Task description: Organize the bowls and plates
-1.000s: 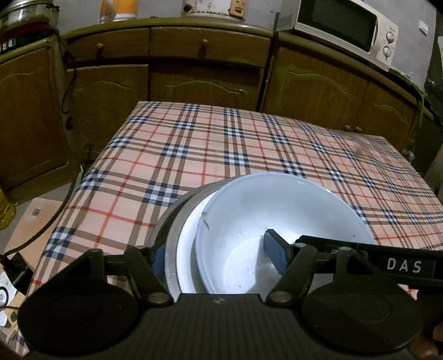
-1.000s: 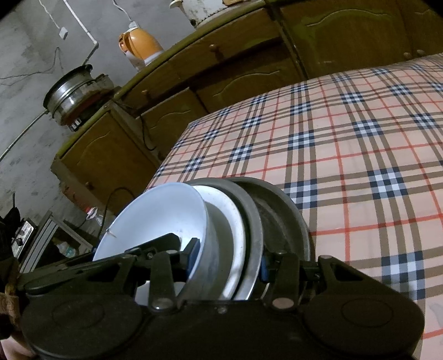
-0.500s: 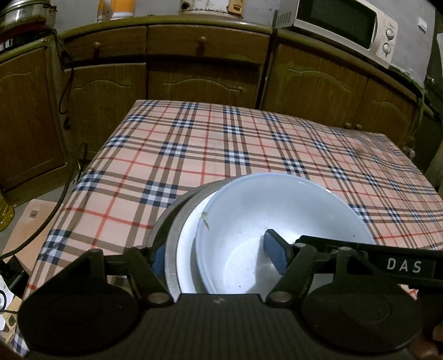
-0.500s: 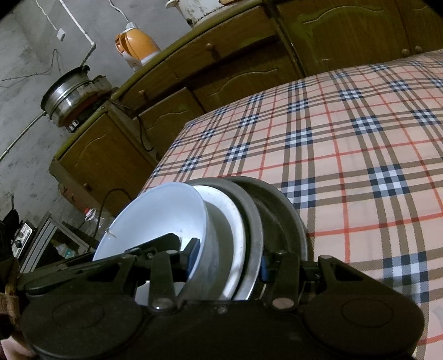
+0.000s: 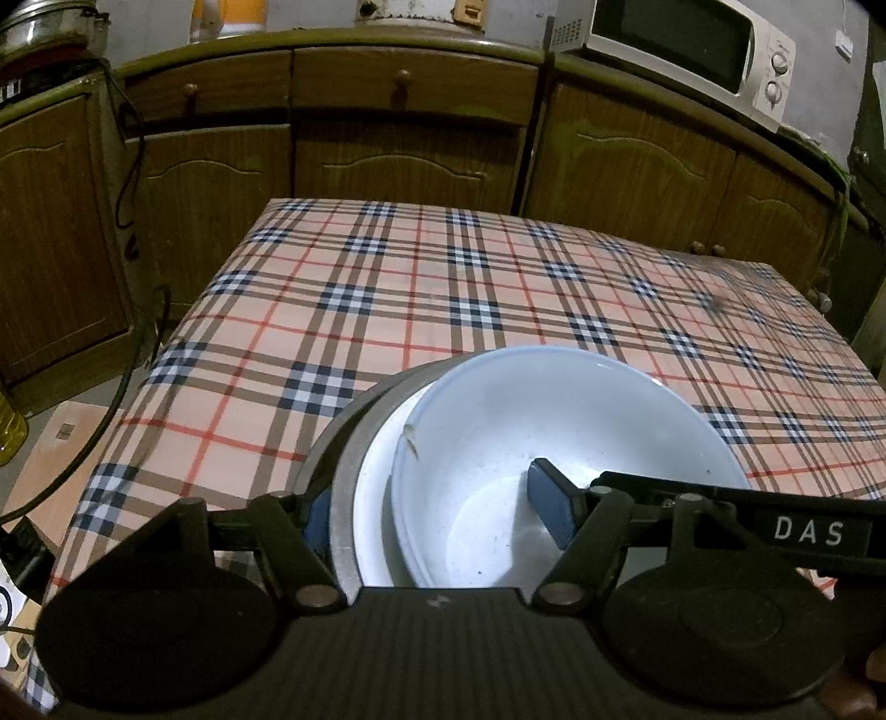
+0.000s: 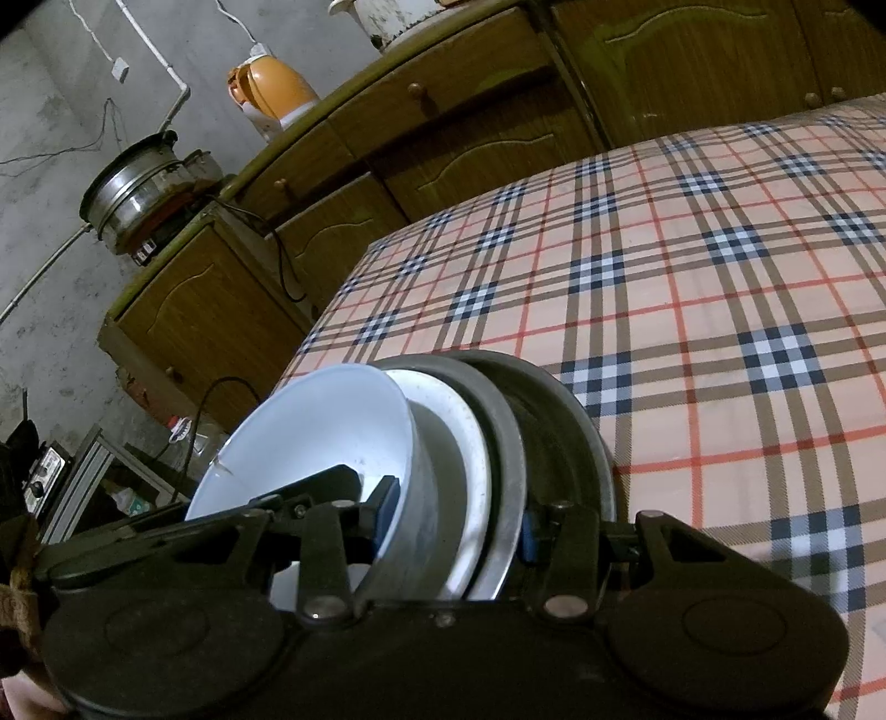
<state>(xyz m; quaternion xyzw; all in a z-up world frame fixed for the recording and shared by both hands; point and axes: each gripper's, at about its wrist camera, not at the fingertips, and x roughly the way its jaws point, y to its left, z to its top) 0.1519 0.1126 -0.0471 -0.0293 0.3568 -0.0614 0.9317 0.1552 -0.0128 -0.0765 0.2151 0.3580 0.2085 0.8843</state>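
A stack of dishes sits close in front of both cameras: a white bowl nested in a white plate, on grey metal plates. My left gripper is shut on this stack, with one blue pad inside the bowl and the other outside the metal rim. My right gripper clamps the same stack: white bowl, white plate, metal plates. The stack is over the near edge of the plaid table. Whether it rests on the cloth is hidden.
Wooden cabinets run behind the table, with a microwave on the counter at the right. An orange kettle and a metal pot stand on the counter at the left. Cables hang there, and cardboard lies on the floor.
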